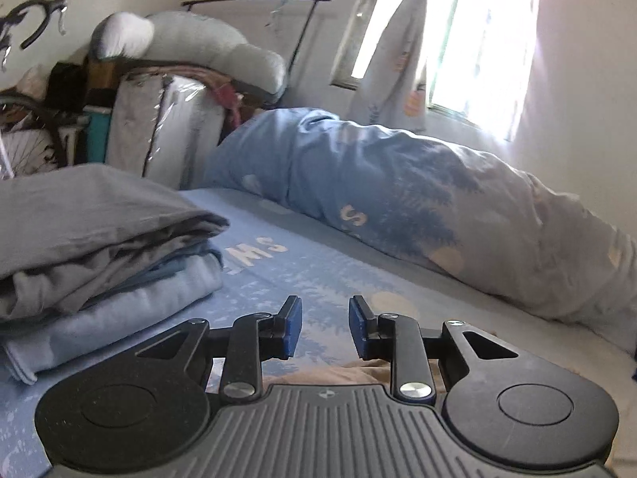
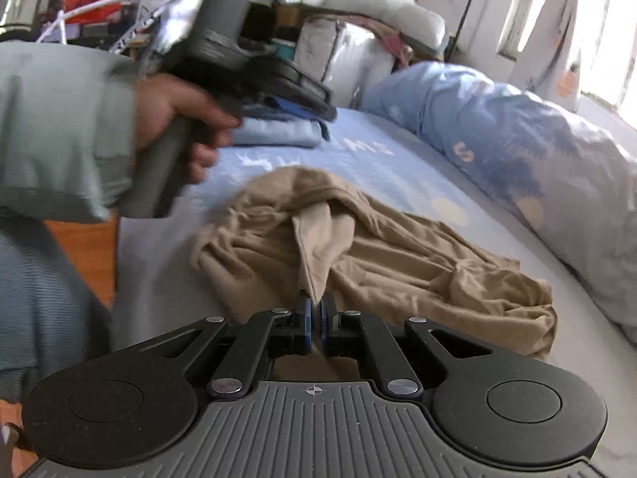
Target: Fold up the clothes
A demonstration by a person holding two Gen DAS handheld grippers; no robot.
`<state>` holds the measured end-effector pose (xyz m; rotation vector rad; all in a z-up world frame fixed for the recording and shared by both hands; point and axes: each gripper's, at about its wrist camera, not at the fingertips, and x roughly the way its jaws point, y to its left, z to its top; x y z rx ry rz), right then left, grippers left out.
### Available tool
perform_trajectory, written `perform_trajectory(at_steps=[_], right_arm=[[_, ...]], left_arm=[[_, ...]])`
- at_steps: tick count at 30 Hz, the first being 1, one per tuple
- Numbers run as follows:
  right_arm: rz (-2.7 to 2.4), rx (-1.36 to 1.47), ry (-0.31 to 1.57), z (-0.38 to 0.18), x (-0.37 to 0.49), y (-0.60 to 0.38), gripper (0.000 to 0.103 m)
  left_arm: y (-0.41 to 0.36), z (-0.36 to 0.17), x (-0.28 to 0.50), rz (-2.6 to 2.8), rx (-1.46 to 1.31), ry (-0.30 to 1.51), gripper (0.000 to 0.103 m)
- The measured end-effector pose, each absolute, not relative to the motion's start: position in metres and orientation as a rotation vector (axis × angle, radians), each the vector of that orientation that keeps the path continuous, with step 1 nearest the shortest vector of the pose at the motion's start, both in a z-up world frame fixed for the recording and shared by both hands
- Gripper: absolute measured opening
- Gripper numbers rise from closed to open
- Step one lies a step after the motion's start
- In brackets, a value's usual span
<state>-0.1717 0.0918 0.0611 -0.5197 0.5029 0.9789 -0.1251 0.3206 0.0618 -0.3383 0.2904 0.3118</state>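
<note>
- On my right wrist view, the right gripper point(image 2: 314, 320) sits at lower centre with its blue pads pressed together on a raised fold of the tan garment point(image 2: 358, 247); a peak of cloth runs up from the pinch.
- The rest of the tan garment lies crumpled on the blue bedsheet point(image 2: 378, 159), spreading from mid-frame toward the lower right.
- At the upper left of that view I see a hand point(image 2: 179, 119), in a pale green sleeve point(image 2: 59, 127), holding the left gripper's grey handle, blurred.
- On my left wrist view, the left gripper point(image 1: 324, 328) is at lower centre, fingers spread apart with nothing between them; a strip of tan cloth shows just below them.
- A stack of folded clothes point(image 1: 99, 247), grey on top of light blue, rests on the sheet at the left of that view.
- A rolled blue patterned duvet point(image 1: 418, 207) lies across the right, under a bright window point(image 1: 477, 40).
</note>
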Motion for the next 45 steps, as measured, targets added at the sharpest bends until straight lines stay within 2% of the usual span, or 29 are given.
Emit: perform_trajectory(at_steps=[5,12,26,33,45], right_arm=[[0.898,-0.424,0.474,0.087,-0.175,0.065,0.005],[0.533,-0.231,0.395,0.134,-0.124,-0.009,0.005],[-0.04,0.09,0.294,0.186,-0.021,-0.207,0.004],[-0.321,0.259,0.3,0.156,-0.03,-0.29,0.004],[-0.507,0.287,0.771,0.032,-0.026,-0.374,0.004]], left_arm=[[0.324,0.06,-0.125,0.318,-0.343,0.299,0.036],[0.321,0.06,-0.124,0.297,-0.335,0.299,0.038],[0.305,0.061,-0.123,0.26,-0.314,0.292,0.039],[0.289,0.065,-0.122,0.228,-0.303,0.277,0.039],[0.262,0.068,-0.121,0.192,-0.253,0.292,0.045]])
